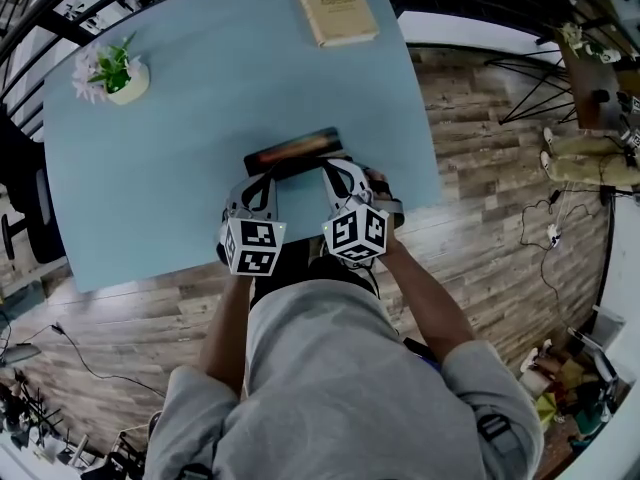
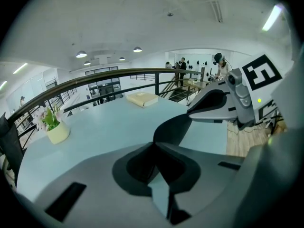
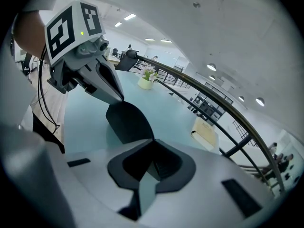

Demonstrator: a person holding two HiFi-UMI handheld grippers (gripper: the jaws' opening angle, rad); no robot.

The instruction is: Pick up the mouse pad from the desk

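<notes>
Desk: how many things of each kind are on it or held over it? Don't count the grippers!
book: 1
plant: 1
mouse pad: 1
total: 3

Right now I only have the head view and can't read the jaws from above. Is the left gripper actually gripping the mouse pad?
Observer: Yes. In its own view the left gripper has its jaws closed on the edge of the mouse pad.
Operator: Right one?
Observer: Same. The right gripper is pinched shut on the pad.
Operator: Underside?
Observer: Plain dark, no print visible in either gripper view.
</notes>
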